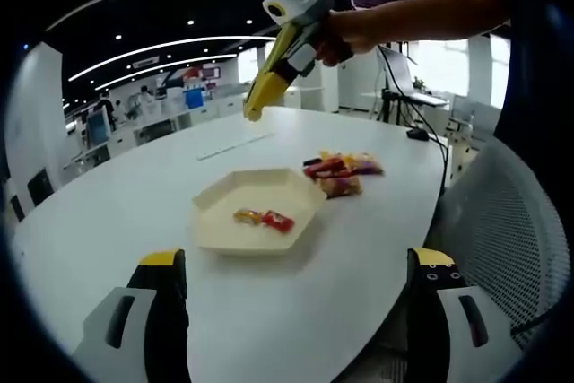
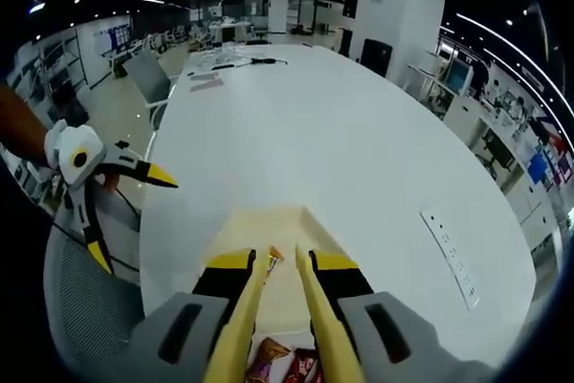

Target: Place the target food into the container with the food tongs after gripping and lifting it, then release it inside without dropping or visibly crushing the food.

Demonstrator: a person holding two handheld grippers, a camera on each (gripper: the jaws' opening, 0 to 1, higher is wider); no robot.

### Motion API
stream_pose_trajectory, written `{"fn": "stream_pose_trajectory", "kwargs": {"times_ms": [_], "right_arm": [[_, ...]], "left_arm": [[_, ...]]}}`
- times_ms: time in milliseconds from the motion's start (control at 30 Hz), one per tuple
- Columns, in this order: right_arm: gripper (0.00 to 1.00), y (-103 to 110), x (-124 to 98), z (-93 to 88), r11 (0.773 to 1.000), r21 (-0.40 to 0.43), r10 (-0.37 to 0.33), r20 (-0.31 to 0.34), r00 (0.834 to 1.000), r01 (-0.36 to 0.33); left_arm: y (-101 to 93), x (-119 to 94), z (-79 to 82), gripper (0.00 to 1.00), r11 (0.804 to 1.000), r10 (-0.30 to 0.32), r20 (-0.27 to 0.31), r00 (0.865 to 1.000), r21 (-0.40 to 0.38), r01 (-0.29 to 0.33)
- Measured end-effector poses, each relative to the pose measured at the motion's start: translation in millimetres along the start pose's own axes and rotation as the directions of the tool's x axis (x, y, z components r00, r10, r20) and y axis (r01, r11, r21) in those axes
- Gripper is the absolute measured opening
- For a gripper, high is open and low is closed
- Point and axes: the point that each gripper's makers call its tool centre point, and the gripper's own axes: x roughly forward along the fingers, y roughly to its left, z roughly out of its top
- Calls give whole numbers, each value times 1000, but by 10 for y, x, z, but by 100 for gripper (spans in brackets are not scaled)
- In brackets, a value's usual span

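On the worktop (image 1: pixel 134 195) ahead of my left tongs (image 1: pixel 296 266) sits the tray (image 1: pixel 256 213), with two snack packets (image 1: pixel 265 218) lying side by side in it. A pile of snack packets (image 1: pixel 343 172) lies on the worktop just behind the tray, to its right. My right tongs (image 1: pixel 254 107) hang above the worktop beyond the tray. A mesh chair (image 1: pixel 502 230) stands at the worktop's right edge.
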Motion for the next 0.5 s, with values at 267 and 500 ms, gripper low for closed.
{"fn": "stream_pose_trajectory", "kwargs": {"times_ms": [267, 500], "right_arm": [[23, -42, -162, -134, 1000, 10, -21, -3, 1000, 21], [23, -17, -318, -282, 999, 13, -32, -8, 999, 32]], "left_arm": [[4, -11, 7, 99, 1000, 8, 0, 1000, 7, -8], [-2, -16, 32, 99, 1000, 1, 9, 1000, -9, -1]]}}
